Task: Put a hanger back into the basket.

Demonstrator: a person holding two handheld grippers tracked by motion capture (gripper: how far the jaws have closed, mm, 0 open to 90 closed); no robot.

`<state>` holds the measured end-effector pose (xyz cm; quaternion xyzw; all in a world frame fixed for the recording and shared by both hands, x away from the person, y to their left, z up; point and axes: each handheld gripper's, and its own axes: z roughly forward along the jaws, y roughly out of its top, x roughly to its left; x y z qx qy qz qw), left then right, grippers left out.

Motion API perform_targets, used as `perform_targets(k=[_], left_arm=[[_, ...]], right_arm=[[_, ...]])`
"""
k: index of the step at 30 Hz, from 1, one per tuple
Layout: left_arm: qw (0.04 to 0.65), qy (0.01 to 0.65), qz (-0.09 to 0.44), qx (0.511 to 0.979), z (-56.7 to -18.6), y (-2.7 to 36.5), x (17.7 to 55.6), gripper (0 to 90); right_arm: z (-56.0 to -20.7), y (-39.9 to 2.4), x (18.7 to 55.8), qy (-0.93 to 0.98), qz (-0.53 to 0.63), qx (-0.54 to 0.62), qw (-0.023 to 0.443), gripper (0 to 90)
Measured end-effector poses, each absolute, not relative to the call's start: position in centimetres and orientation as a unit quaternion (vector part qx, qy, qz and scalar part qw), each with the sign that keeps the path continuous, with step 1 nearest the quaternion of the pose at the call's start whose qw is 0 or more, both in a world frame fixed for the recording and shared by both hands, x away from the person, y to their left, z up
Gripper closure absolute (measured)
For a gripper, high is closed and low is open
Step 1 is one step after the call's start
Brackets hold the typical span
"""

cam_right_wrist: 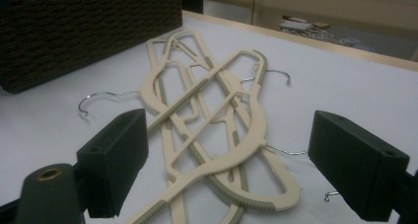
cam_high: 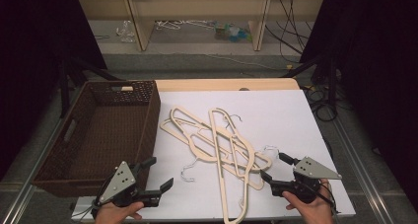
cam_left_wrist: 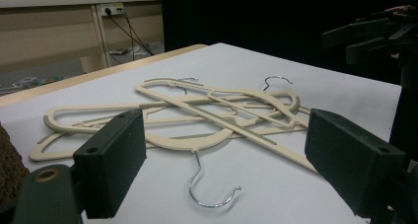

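**Tangled hangers between two open hand-held grippers, basket to the left**

The hangers (cam_high: 217,140) lie in a loose, crossed pile on the white bench (cam_high: 276,110), roughly mid-bench and toward the near edge. They do not share one direction. In the high view, one long hanger runs almost straight from the far side down to the near edge; others cross it on a diagonal from far-left to near-right. Their wire hooks stick out at different sides: one hook (cam_left_wrist: 212,189) points toward the near-left, another toward the far side, another toward the right.

The right hand-held gripper (cam_high: 276,172) is the nearer one. Its jaws stand wide apart with nothing between them, just beside the near-right end of the pile. In the right gripper view the broad curved shoulder of a hanger (cam_right_wrist: 246,150) lies directly ahead between the jaws, its long axis running away from the camera and leftward.

The left hand-held gripper (cam_high: 155,172) is also released and empty. It sits near the bench's near-left corner, and the near-left hook is the closest part of the pile to it. The rest of the pile lies to its right and farther off.

The brown woven basket (cam_high: 148,120) stands just beside the bench's left edge, touching or nearly touching it. It looks empty. It lies left of the pile, so I judge any hanger lifted would have to travel leftward, past the left hand-held gripper.
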<state>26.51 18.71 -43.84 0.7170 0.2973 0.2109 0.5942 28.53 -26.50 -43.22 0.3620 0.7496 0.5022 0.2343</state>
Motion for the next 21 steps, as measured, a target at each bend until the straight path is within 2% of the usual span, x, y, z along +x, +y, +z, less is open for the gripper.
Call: perform_targets(k=[13,21], left_arm=[[0.596,0.303,0.204,0.715,-43.9,18.56,26.43,15.7],[0.594,0.294,0.209,0.719,-43.84,18.63,26.5,15.7]], right_arm=[[-43.67,-26.27,28.64,0.767,0.477,0.373,0.214,16.6],[-43.75,-25.99,28.6,0.771,0.469,0.372,0.218,16.6]])
